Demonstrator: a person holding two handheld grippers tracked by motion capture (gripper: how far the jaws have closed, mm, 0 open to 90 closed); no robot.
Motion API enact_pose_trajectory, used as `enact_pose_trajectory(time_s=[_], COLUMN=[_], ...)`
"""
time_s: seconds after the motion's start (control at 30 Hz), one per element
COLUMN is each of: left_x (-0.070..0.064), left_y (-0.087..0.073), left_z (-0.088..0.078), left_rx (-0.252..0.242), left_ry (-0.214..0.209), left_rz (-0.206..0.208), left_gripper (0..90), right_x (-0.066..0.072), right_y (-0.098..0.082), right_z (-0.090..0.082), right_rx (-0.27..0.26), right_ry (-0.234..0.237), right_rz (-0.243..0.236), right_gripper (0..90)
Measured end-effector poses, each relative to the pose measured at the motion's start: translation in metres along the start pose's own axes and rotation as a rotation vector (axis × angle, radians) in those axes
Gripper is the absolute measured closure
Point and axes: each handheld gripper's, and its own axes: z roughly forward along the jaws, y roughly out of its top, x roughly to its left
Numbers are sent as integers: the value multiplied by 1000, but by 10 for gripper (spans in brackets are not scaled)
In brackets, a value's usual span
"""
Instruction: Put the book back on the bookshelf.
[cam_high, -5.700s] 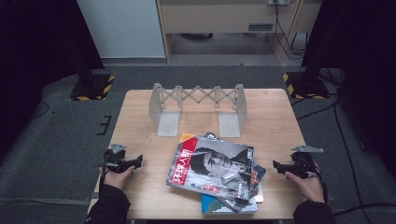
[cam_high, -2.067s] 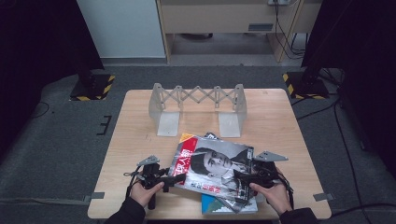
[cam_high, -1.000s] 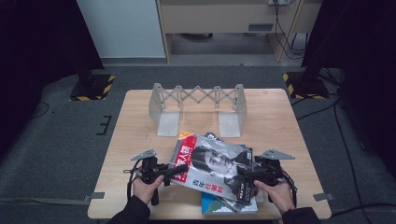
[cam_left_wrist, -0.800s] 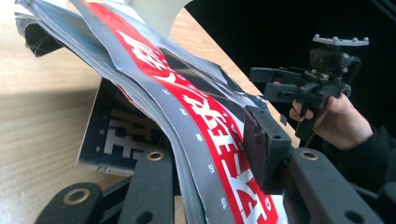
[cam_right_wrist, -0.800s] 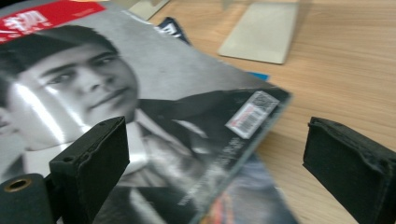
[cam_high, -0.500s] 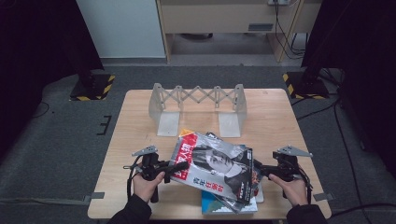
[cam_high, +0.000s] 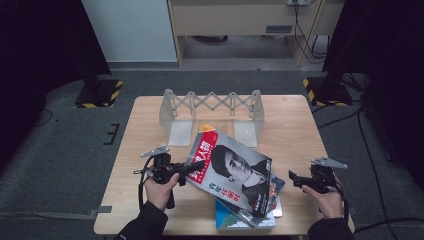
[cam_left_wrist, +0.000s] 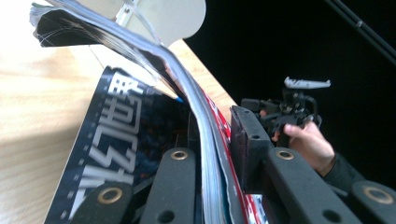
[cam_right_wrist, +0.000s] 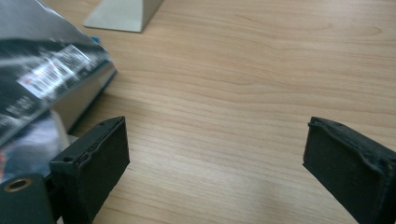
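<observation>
A magazine (cam_high: 230, 170) with a portrait cover lies tilted on top of a small stack of books (cam_high: 245, 220) at the table's near middle. My left gripper (cam_high: 182, 172) is shut on its left edge, which hangs raised off the stack. Its jaws have just been closing on the pages. In the left gripper view the bent pages (cam_left_wrist: 154, 56) run between the two jaws of the left gripper (cam_left_wrist: 212, 144), above a dark blue cover (cam_left_wrist: 116, 140). My right gripper (cam_high: 292, 179) stands open over bare wood to the right of the stack. Nothing is between the right gripper (cam_right_wrist: 215, 149) jaws.
An expanding grey book rack (cam_high: 212, 102) stands at the far middle of the wooden table (cam_high: 145, 130), and one of its feet (cam_right_wrist: 123, 11) lies beyond the stack's corner (cam_right_wrist: 42, 79). The other hand and gripper (cam_left_wrist: 289, 107) are across from the left one.
The left gripper has raised the magazine's left edge a little. The right gripper has slid to the right, off the stack and onto bare table.
</observation>
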Motion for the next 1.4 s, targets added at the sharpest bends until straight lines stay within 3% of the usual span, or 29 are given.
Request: enact_pose_trajectory(time_s=[0.37, 0.43, 0.67, 0.9, 1.13, 1.4], left_x=[-17, -20, -33, -45, -51, -57], left_y=[28, 34, 50, 59, 64, 79], left_z=[3, 3, 6, 12, 13, 1], left_rx=[-60, -76, -114, -122, -121, -147], left_ry=[-50, -54, -50, -37, -39, -9], left_rz=[9, 13, 47, 98, 131, 182], left_gripper=[845, 857, 862, 863, 863, 863], right_x=[-6, -7, -9, -12, -13, -13], right_y=[-5, -8, -13, -17, -20, -22], right_z=[5, 8, 15, 19, 20, 21], right_rx=[58, 88, 149, 194, 177, 161], right_ry=[-43, -51, -62, -69, -65, -64], right_rz=[-17, -31, -63, -69, -58, -54], right_gripper=[68, 68, 68, 67, 46, 38])
